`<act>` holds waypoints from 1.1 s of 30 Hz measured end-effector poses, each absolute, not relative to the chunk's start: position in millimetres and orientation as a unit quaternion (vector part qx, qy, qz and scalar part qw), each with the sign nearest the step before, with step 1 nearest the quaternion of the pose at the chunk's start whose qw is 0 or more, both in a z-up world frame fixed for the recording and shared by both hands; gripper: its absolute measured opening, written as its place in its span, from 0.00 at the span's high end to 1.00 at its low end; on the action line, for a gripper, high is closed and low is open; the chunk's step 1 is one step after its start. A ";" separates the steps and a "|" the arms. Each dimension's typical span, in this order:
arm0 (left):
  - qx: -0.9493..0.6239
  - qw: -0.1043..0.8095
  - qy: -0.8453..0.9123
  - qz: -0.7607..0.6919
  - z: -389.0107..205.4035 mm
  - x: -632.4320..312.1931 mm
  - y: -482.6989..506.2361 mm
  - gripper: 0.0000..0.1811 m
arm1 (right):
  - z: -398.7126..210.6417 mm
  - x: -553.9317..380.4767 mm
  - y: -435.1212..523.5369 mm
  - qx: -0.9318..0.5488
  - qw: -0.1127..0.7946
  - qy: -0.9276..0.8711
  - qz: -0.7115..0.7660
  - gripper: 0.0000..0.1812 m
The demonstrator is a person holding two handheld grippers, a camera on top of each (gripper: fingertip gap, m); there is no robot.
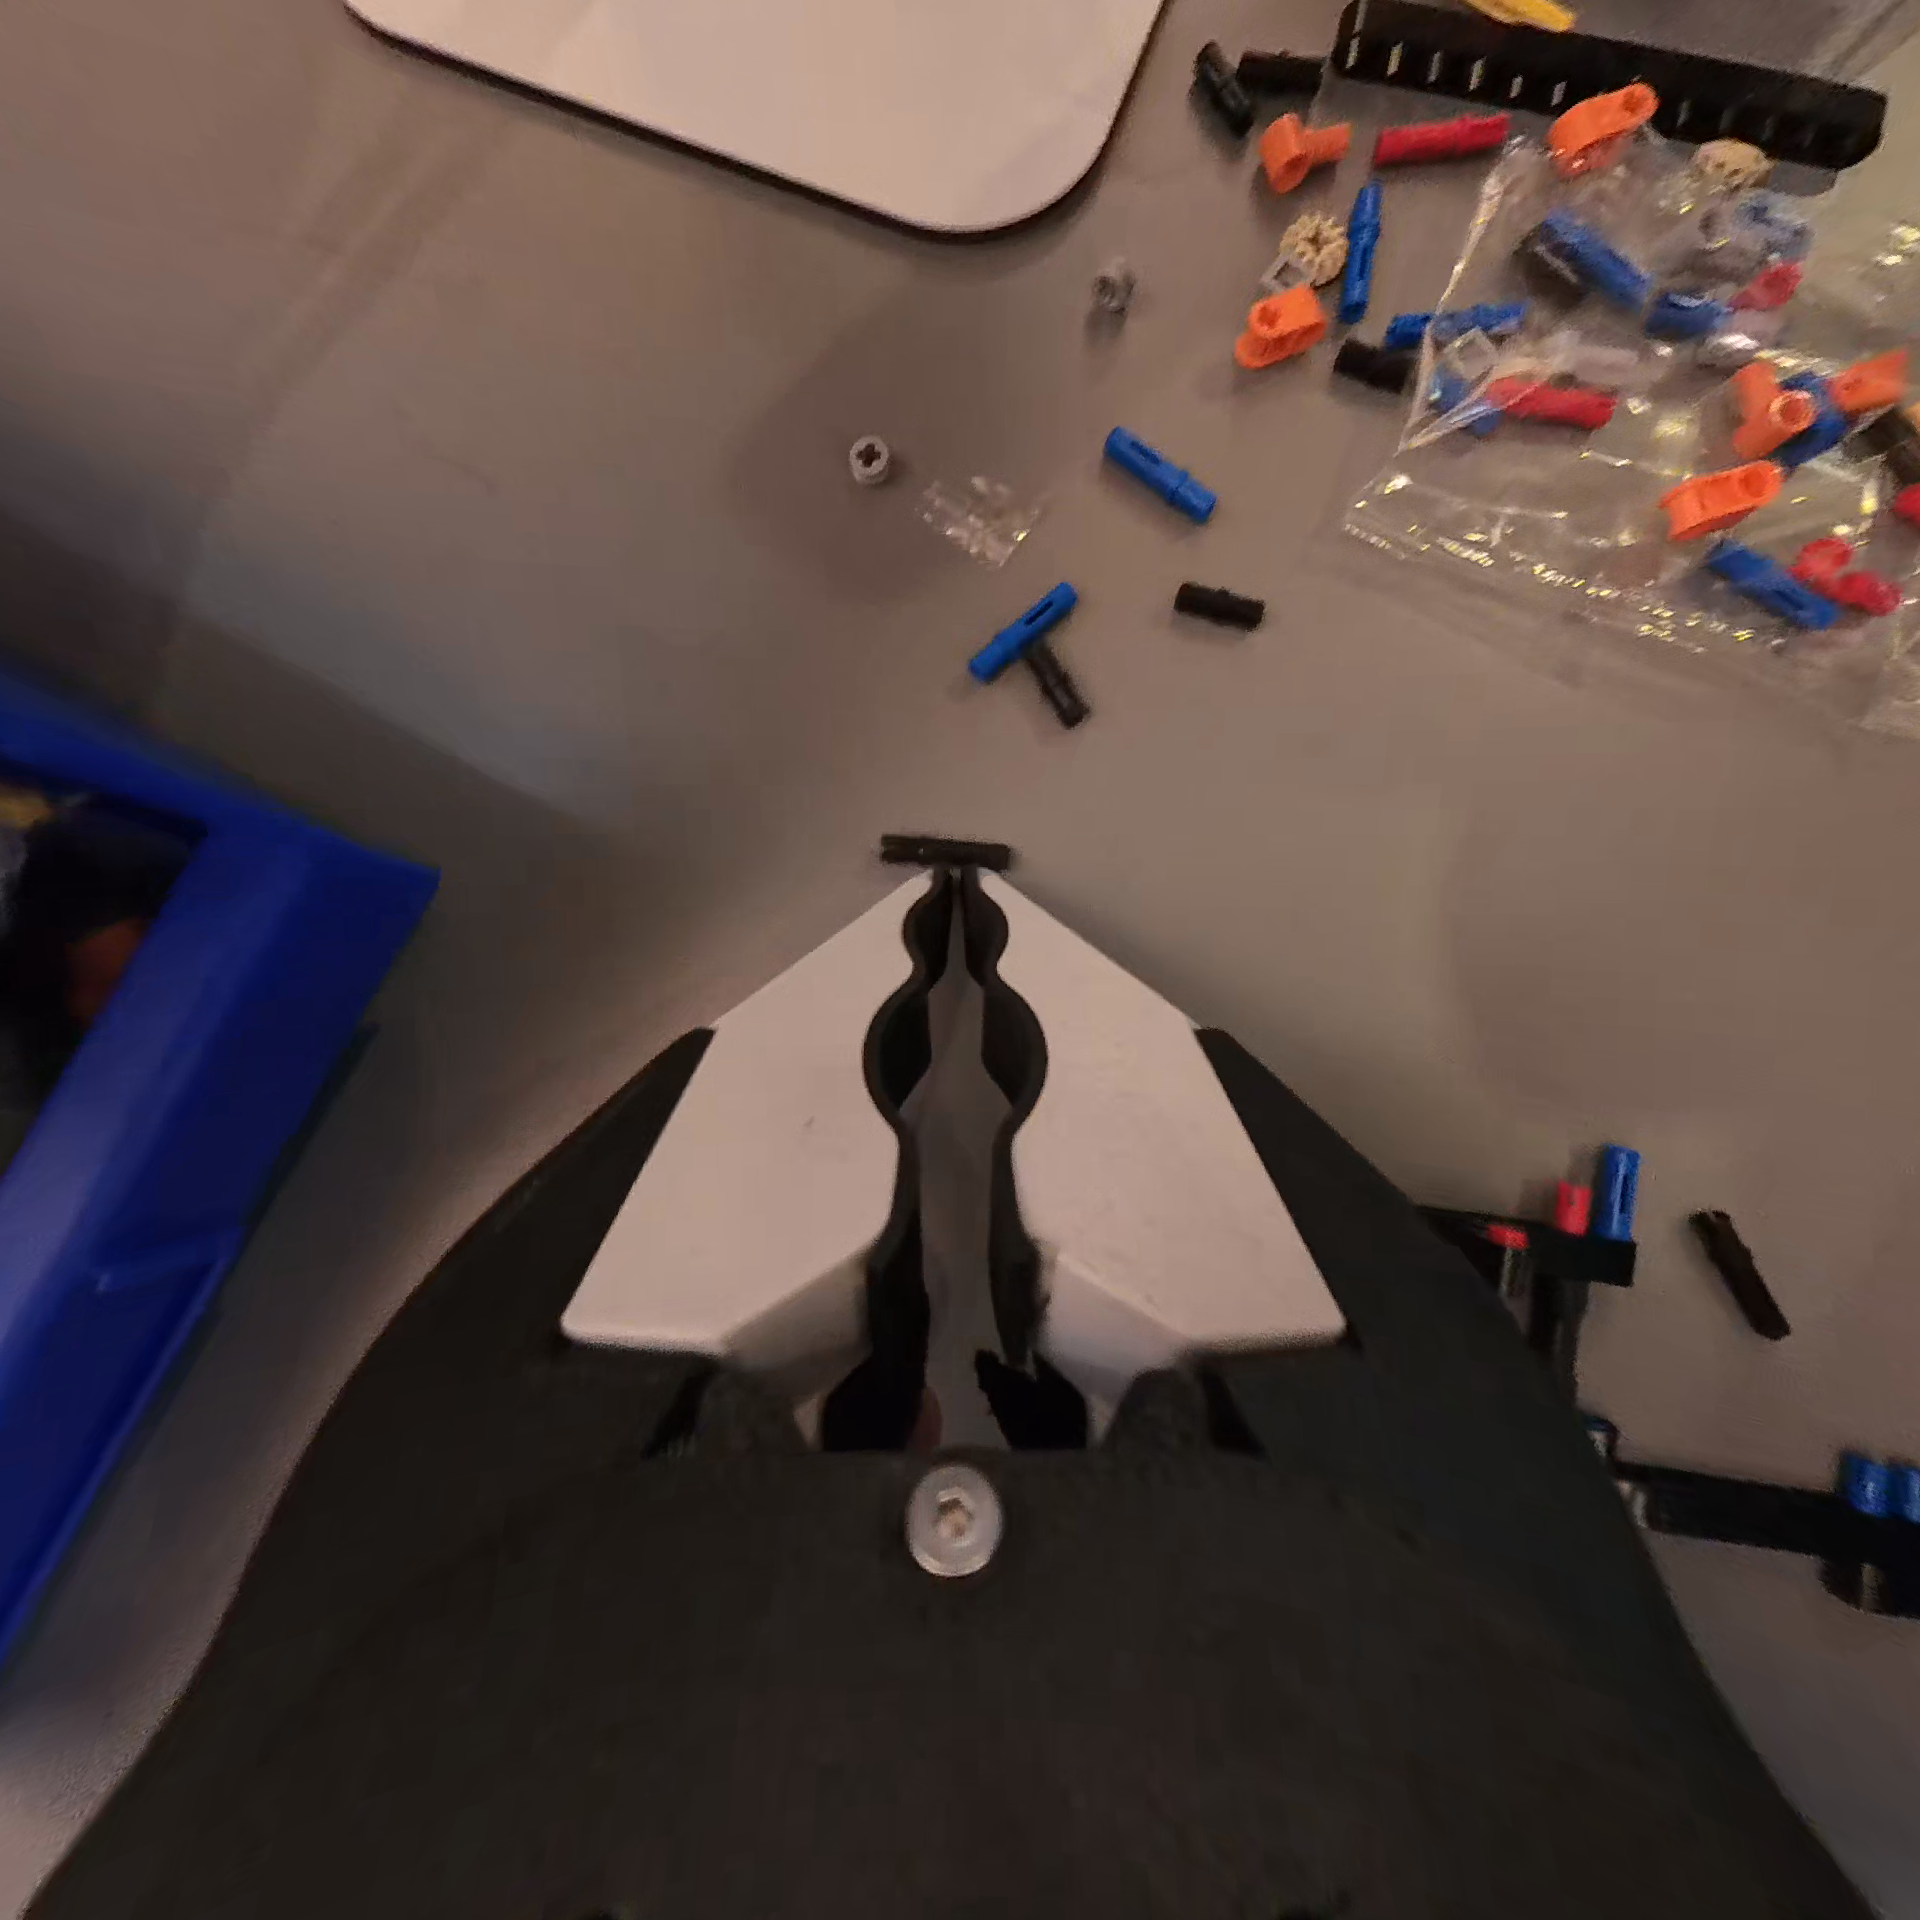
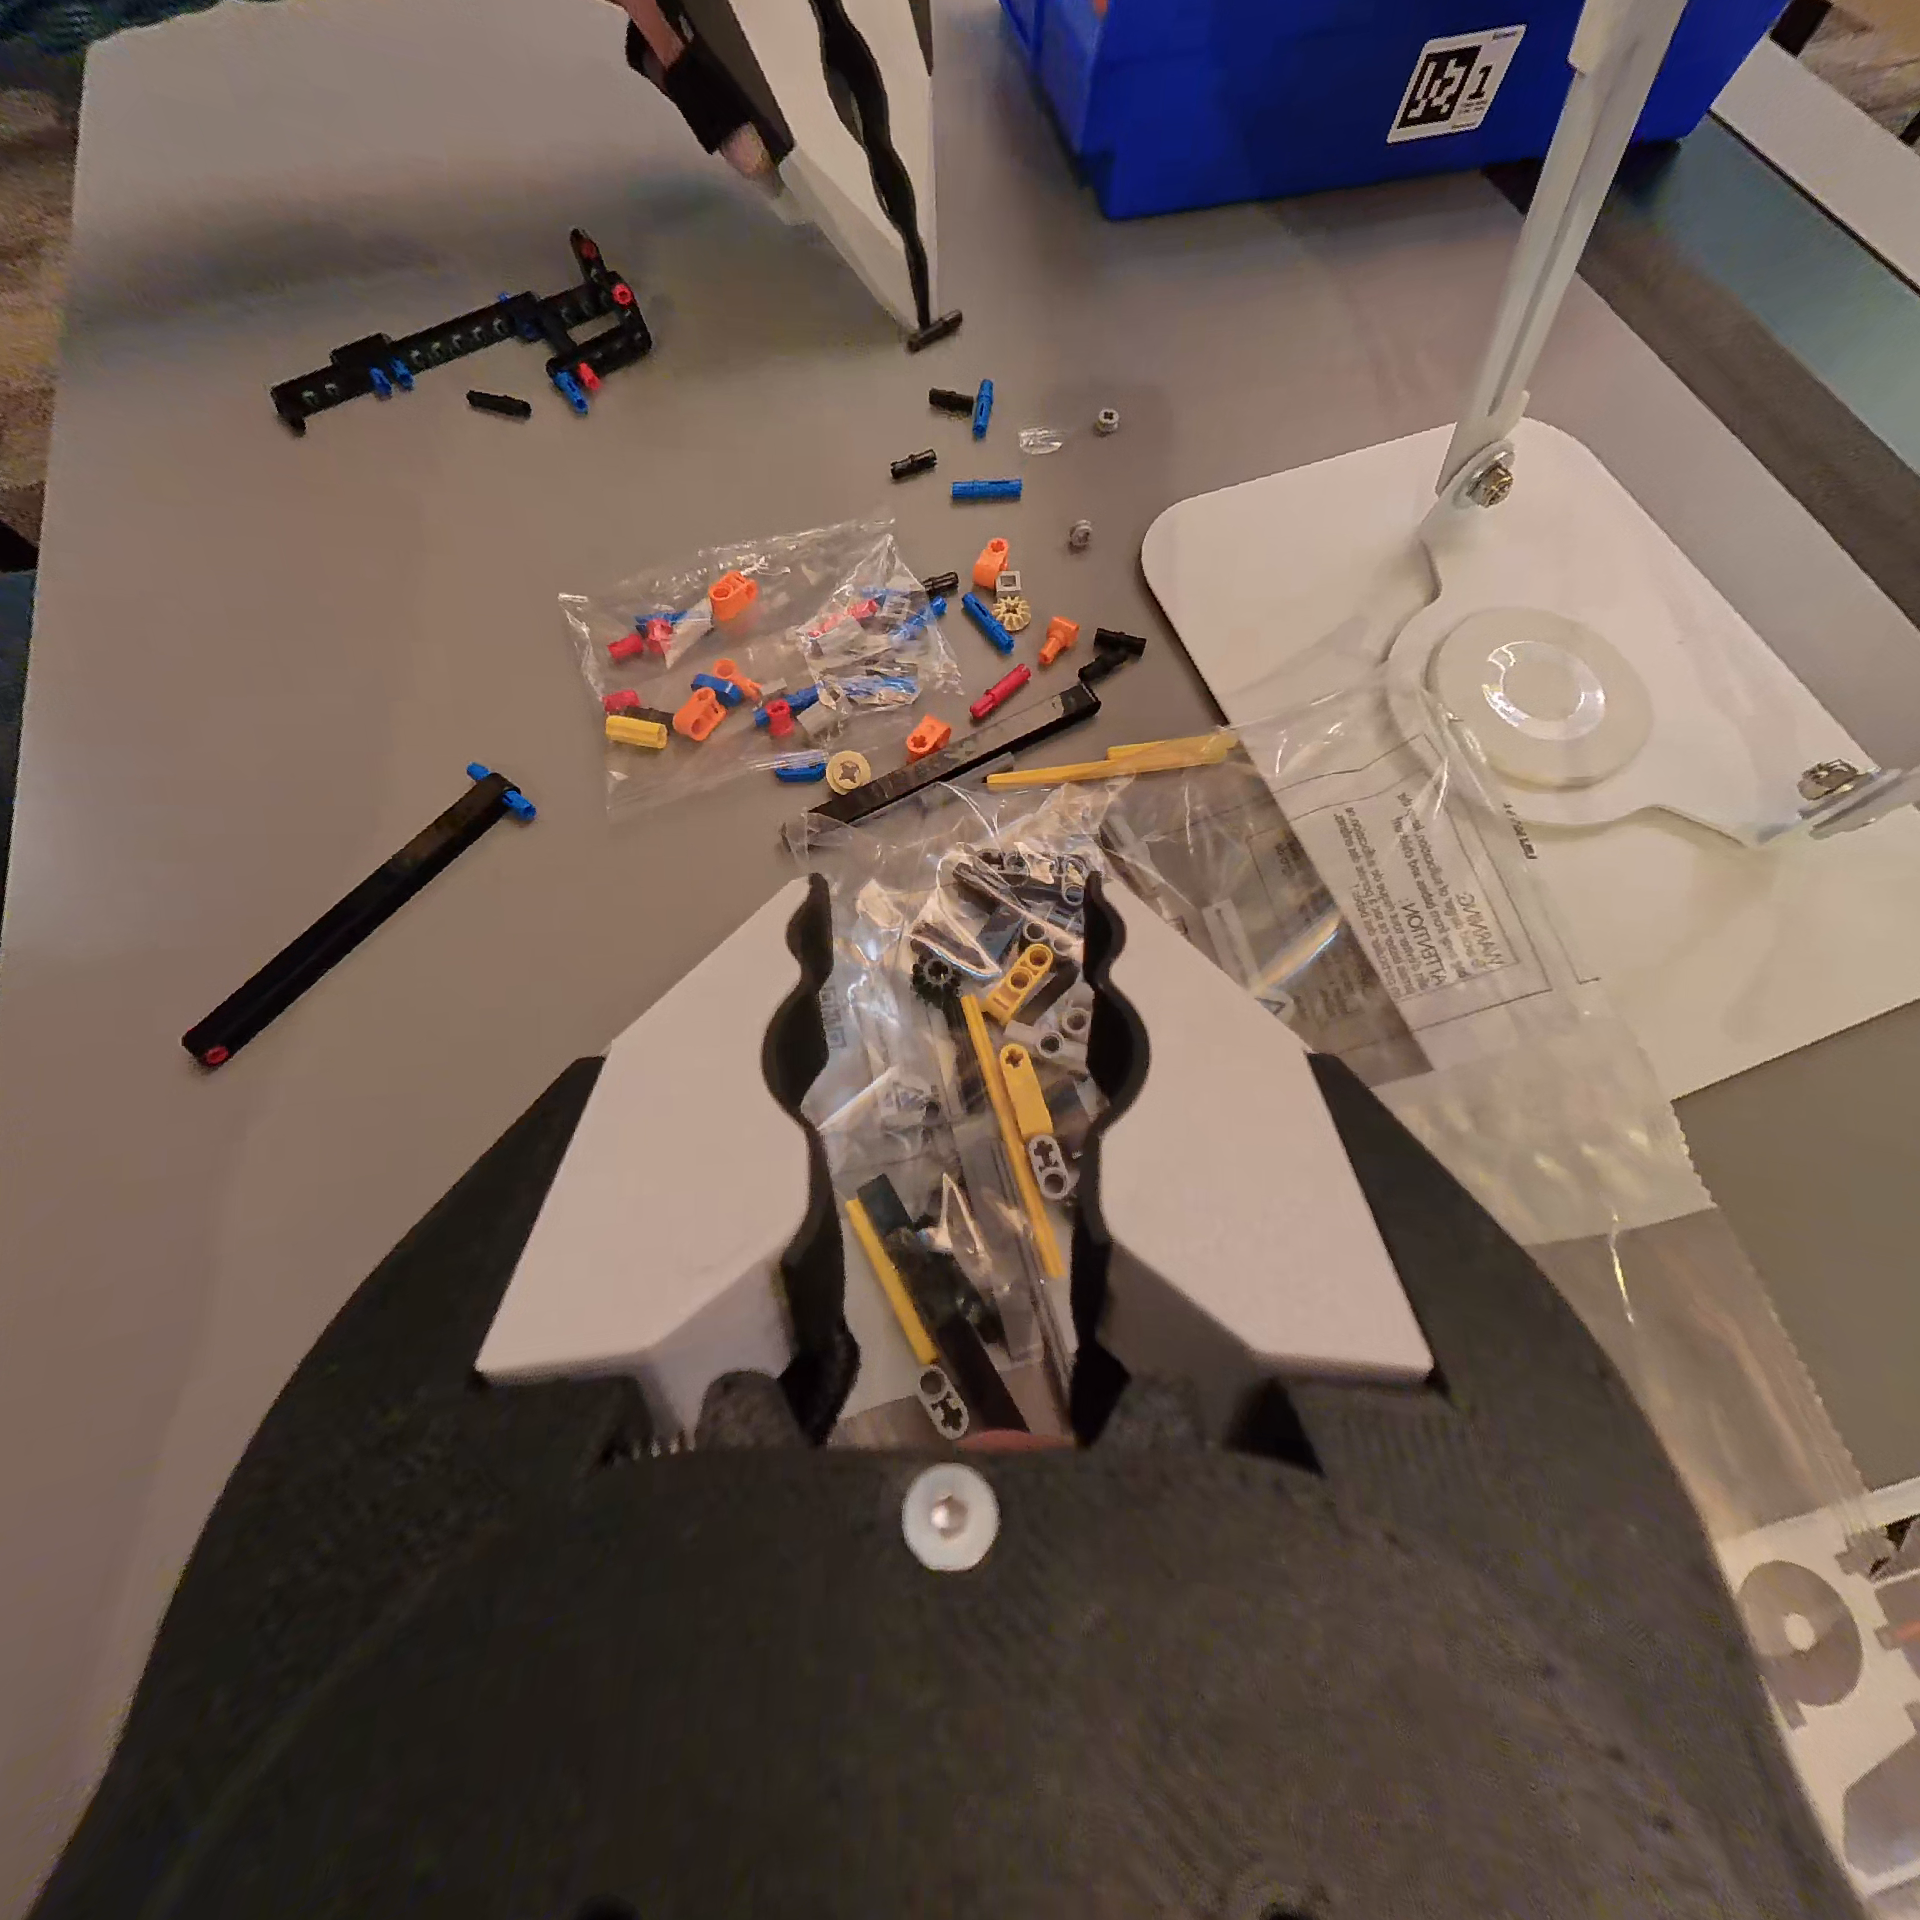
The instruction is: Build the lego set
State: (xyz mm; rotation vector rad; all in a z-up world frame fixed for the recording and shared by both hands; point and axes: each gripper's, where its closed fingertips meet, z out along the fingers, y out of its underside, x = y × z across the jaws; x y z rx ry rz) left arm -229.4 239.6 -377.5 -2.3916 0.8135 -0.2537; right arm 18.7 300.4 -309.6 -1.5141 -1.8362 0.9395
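My left gripper (image 1: pixel 948 883) is shut just above the grey table (image 1: pixel 520 468). A short black pin (image 1: pixel 943 854) lies crosswise against its closed tips, in front of them rather than between the pads. The right wrist view shows the same left gripper (image 2: pixel 923 312) with the pin (image 2: pixel 933 330) at its tip. My right gripper (image 2: pixel 956 894) is open over a clear bag of grey, black and yellow parts (image 2: pixel 997 1039); the pads do not press on the bag. A black partial assembly with blue and red pins (image 2: pixel 468 343) lies at the far left and also shows in the left wrist view (image 1: pixel 1558 1257).
A blue bin (image 1: pixel 156 1039) (image 2: pixel 1299 104) stands beside the left gripper. A white stand base (image 2: pixel 1558 675) (image 1: pixel 779 83) lies to the right. An opened bag of small coloured parts (image 2: pixel 748 644), loose pins (image 1: pixel 1158 473) and a long black beam (image 2: pixel 343 914) lie about. There is about 25 centimetres between the tips of the two grippers.
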 end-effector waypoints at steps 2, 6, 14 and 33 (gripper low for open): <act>-0.895 0.297 0.318 -0.098 -377.6 -222.3 243.6 1.00 | -310.0 18.5 300.1 -0.565 0.287 -0.687 0.355 0.75; -0.889 0.295 0.339 -0.093 -377.8 -213.9 253.4 1.00 | -310.8 17.2 298.9 -0.562 0.289 -0.686 0.362 0.75; -0.884 0.309 0.337 -0.098 -365.8 -214.4 262.8 0.99 | -309.7 21.0 299.1 -0.553 0.298 -0.680 0.378 0.75; -0.878 0.301 0.357 -0.109 -377.8 -175.0 274.9 1.00 | -312.3 21.9 299.8 -0.544 0.302 -0.679 0.390 0.76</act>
